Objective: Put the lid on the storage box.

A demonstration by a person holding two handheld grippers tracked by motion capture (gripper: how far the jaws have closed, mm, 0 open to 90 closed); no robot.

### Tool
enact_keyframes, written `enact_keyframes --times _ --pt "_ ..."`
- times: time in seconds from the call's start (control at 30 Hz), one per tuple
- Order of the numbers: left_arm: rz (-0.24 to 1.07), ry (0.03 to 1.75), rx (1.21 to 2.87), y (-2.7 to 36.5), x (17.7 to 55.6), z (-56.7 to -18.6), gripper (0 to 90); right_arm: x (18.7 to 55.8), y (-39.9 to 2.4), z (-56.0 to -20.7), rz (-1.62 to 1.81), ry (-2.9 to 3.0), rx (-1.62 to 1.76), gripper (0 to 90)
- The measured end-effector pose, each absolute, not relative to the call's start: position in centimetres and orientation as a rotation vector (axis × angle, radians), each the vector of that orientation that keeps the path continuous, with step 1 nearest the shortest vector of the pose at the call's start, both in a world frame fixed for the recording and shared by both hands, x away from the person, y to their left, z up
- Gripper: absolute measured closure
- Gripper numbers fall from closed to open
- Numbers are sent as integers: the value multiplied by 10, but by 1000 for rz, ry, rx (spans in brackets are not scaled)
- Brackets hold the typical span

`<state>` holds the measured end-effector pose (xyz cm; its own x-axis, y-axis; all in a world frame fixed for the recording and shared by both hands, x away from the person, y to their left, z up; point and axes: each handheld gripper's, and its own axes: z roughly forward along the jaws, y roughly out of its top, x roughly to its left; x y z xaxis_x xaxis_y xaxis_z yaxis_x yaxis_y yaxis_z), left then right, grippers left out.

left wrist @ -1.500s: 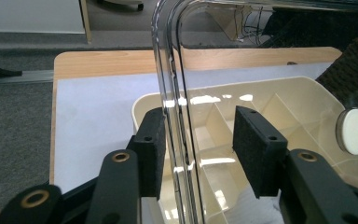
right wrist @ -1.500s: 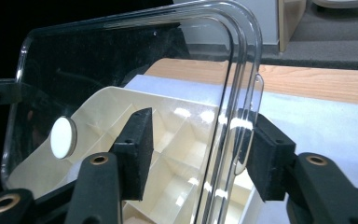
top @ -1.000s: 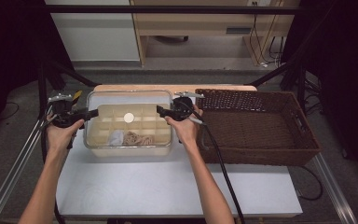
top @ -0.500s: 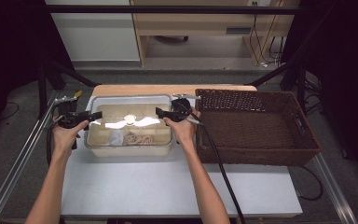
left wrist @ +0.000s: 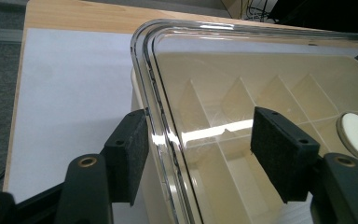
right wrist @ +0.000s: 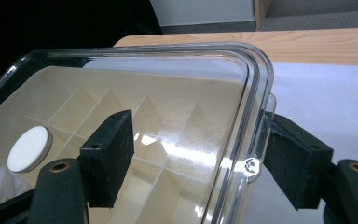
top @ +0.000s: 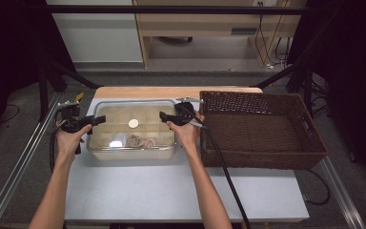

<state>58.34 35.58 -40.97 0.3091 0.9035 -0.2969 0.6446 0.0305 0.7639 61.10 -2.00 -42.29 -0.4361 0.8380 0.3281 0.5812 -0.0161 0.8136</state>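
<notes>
My left gripper (left wrist: 198, 156) straddles the left rim of the clear lid (left wrist: 261, 70) on the cream divided box (top: 132, 153); its jaws have just been opening and stand apart, pads off the plastic. My right gripper (right wrist: 205, 161) straddles the lid's right rim, jaws likewise just spread wide. The box sits on the white table (top: 171, 191), just left of the brown wicker basket (top: 267, 157). A white disc (right wrist: 28, 148) lies under the lid. I can read no writing anywhere.

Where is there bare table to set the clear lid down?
The white table is bare in front of the box and the wicker basket, around the forearms. The basket's floor is bare. The gap between box and basket is tight.
</notes>
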Motion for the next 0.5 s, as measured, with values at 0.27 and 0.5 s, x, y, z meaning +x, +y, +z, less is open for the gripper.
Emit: enact_keyframes --times 0.27,0.5 --pt "326 1436 1702 354 588 -417 312 613 -19 -429 1403 2003 1529 278" --pt "355 1438 1723 354 587 -417 300 612 -20 -429 1394 2000 1529 290"
